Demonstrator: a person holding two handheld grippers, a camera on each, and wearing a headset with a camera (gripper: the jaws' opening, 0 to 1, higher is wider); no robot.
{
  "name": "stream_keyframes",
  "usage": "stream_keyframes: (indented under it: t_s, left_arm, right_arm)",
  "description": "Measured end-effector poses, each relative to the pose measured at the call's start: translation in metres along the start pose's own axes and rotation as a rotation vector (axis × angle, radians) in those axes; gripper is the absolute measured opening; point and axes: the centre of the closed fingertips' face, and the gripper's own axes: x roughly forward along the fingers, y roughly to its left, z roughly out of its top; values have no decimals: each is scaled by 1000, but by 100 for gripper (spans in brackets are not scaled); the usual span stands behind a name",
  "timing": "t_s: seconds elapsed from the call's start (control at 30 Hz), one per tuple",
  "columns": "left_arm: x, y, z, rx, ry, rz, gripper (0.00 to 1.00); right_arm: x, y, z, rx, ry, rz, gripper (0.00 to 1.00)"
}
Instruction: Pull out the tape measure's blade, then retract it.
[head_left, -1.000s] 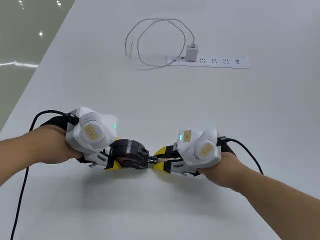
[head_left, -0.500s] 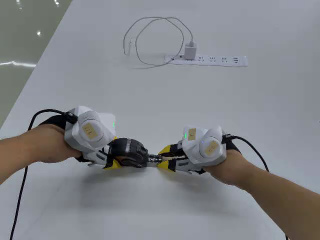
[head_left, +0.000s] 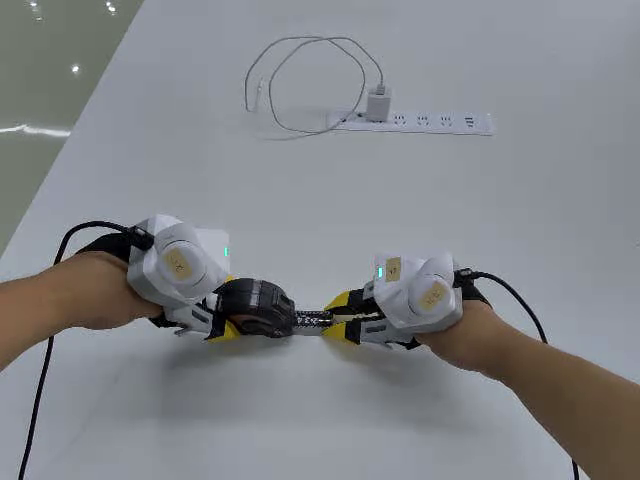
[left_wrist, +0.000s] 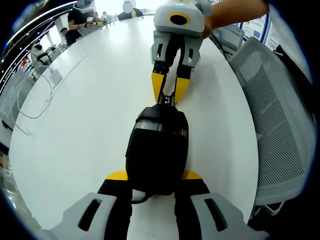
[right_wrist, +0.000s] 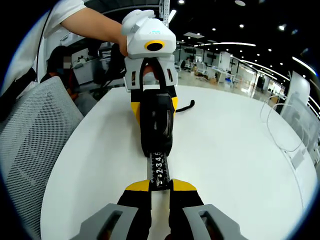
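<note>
A black tape measure (head_left: 255, 307) (left_wrist: 157, 150) (right_wrist: 156, 122) sits low over the white table, clamped between the yellow-tipped jaws of my left gripper (head_left: 225, 322) (left_wrist: 152, 177). A short length of its blade (head_left: 312, 320) (right_wrist: 159, 169), with printed numbers, runs out to the right. My right gripper (head_left: 340, 318) (right_wrist: 159, 186) is shut on the blade's end. In the left gripper view the right gripper (left_wrist: 169, 92) faces me just beyond the case. In the right gripper view the left gripper (right_wrist: 150, 107) holds the case from behind.
A white power strip (head_left: 420, 122) with a plugged charger (head_left: 378, 104) and a looped white cable (head_left: 300, 80) lies at the far side of the table. A grey mesh chair (left_wrist: 280, 115) (right_wrist: 35, 140) stands beside the table. Black cables (head_left: 45, 330) trail from both grippers.
My right gripper has moved to the right, away from the case, drawing a short stretch of blade out. The left gripper and the case have stayed in place.
</note>
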Motion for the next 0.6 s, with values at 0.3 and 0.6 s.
stream_keyframes:
  t_s: [0.3, 0.6]
  left_arm:
    - [0, -1, 0, -2, 2, -2, 28]
    - [0, -1, 1, -2, 4, -2, 28]
  right_arm:
    - [-9, -2, -8, 2, 15, -5, 8]
    - [-16, -3, -13, 0, 23, -9, 8]
